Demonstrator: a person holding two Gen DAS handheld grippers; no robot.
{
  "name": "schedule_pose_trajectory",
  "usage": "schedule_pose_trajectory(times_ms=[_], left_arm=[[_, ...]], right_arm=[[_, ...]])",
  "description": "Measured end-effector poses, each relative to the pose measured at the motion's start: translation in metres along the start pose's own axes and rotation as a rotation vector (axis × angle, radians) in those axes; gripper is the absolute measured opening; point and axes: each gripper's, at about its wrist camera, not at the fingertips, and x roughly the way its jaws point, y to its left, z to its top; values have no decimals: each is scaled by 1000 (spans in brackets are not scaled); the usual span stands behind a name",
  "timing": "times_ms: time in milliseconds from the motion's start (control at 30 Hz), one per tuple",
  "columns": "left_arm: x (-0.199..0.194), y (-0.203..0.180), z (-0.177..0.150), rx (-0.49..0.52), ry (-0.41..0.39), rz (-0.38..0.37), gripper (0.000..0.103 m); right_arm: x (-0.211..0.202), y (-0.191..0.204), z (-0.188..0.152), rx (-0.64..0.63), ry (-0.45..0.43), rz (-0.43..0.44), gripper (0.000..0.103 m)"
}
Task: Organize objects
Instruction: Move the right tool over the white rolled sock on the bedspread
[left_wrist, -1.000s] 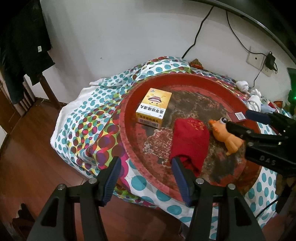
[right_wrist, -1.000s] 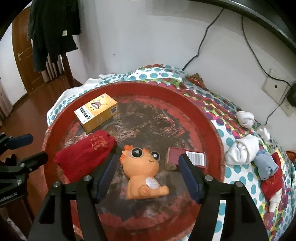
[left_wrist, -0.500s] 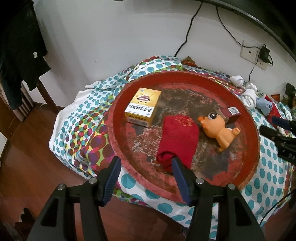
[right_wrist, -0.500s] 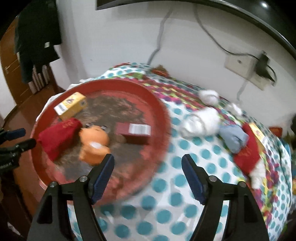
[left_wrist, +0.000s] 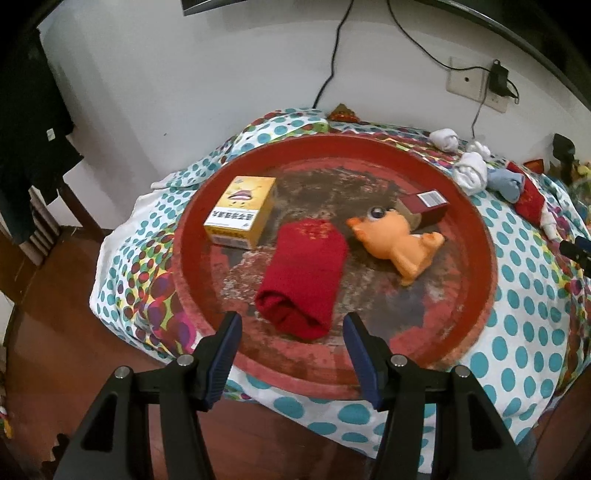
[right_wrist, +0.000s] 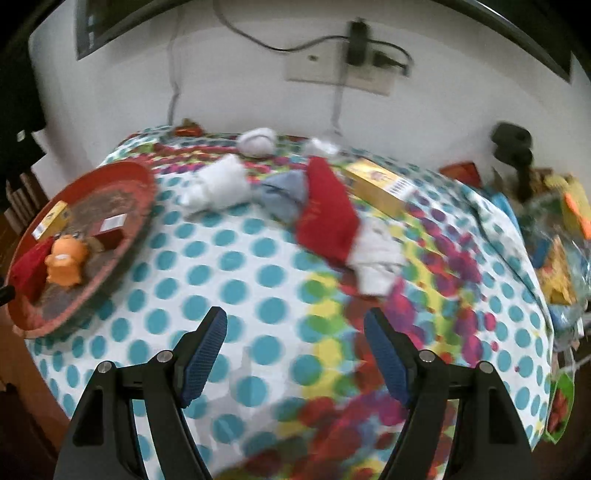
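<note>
Tray (left_wrist: 476, 236) holds yellow box (left_wrist: 242, 210), red sock (left_wrist: 306, 280), orange toy (left_wrist: 399, 240); each gripper (left_wrist: 291, 345) gapes, empty.

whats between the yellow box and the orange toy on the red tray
A folded red sock lies between the yellow box and the orange toy, shown in the left wrist view.

A round tray (left_wrist: 476, 236) sat on the cloth-covered table (left_wrist: 532, 295), toward its left end; in the tray, a box (left_wrist: 242, 210) lay at the left, a rolled sock (left_wrist: 304, 273) just right of it and nearer the front, a toy animal (left_wrist: 399, 236) to the right of the sock, and a smaller box (left_wrist: 424, 205) behind the toy; on the cloth right of the tray lay bundled socks (right_wrist: 221, 184), a flat sock (right_wrist: 327, 214) beside them, and a long box (right_wrist: 380, 184) behind that.
</note>
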Motion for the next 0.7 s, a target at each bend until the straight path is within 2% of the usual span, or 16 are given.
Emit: schedule_pose_trajectory(times_ms=[100, 333, 433, 533, 700], left_arm=[[0, -9, -1, 24, 0, 2, 58], [-3, -28, -3, 68, -2, 31, 58], [-9, -36, -5, 70, -7, 19, 58], [-10, -47, -3, 86, 14, -11, 58], [-15, -73, 10, 134, -7, -31, 58]], right_arm=[[6, -17, -1, 13, 2, -13, 75], [24, -45, 7, 41, -14, 25, 75], [37, -58, 12, 27, -17, -13, 74], [50, -68, 16, 23, -8, -12, 71], [71, -74, 22, -5, 13, -11, 61]])
